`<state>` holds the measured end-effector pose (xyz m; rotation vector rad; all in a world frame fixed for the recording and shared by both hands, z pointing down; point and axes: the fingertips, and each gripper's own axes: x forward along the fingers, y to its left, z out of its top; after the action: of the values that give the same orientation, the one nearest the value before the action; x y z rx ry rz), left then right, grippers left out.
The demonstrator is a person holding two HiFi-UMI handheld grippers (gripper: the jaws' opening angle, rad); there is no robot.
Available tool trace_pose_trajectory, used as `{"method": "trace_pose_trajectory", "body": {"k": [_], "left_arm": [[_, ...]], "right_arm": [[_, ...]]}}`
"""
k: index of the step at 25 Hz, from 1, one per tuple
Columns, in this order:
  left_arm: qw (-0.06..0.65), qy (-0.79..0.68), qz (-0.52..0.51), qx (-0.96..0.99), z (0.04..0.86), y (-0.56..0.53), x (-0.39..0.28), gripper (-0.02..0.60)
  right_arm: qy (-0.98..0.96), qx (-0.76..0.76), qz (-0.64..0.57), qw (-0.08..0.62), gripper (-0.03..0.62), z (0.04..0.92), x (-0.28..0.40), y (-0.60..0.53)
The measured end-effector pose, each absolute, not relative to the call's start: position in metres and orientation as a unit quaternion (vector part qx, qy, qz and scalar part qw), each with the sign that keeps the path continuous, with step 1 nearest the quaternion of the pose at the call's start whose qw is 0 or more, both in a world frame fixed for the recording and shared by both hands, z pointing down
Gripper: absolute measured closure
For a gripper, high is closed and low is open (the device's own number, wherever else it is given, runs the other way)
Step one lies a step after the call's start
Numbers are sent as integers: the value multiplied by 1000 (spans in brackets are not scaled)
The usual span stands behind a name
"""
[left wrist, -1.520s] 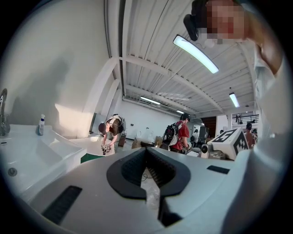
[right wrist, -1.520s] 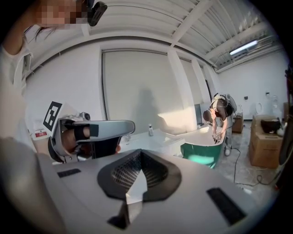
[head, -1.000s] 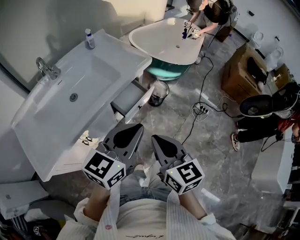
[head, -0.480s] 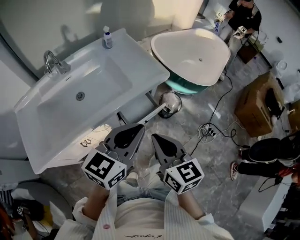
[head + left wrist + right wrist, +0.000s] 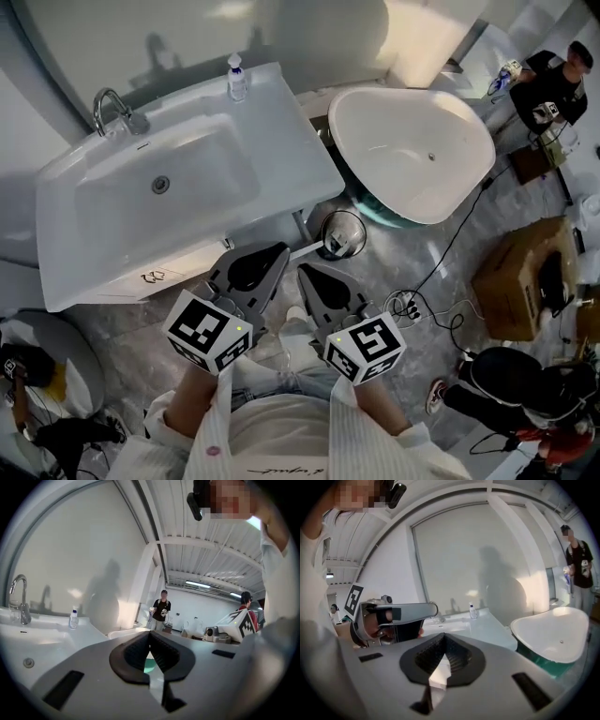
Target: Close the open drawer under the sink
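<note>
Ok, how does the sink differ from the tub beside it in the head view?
The sink is rectangular with squared corners; the tub is a rounded, egg-like shape. The sink carries a faucet and a small bottle along its back edge; nothing stands on the tub's rim. The tub shows a teal underside; the sink shows none. Both are white, hold nothing, and have a drain.

The white drawer (image 5: 307, 251) shows only as a narrow strip jutting below the sink's (image 5: 281, 141) front right corner.
</note>
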<state>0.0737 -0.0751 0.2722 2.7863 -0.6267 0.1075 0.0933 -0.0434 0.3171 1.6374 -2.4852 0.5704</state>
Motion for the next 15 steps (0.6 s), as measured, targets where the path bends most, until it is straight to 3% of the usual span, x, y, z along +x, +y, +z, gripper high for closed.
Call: {"method": "trace_pose_trajectory", "body": {"k": [15], "left_arm": [[156,-349,38,923,294,-84,84,566]], "right_arm": [[-880,426,194,84,585,336,117,-67]]}}
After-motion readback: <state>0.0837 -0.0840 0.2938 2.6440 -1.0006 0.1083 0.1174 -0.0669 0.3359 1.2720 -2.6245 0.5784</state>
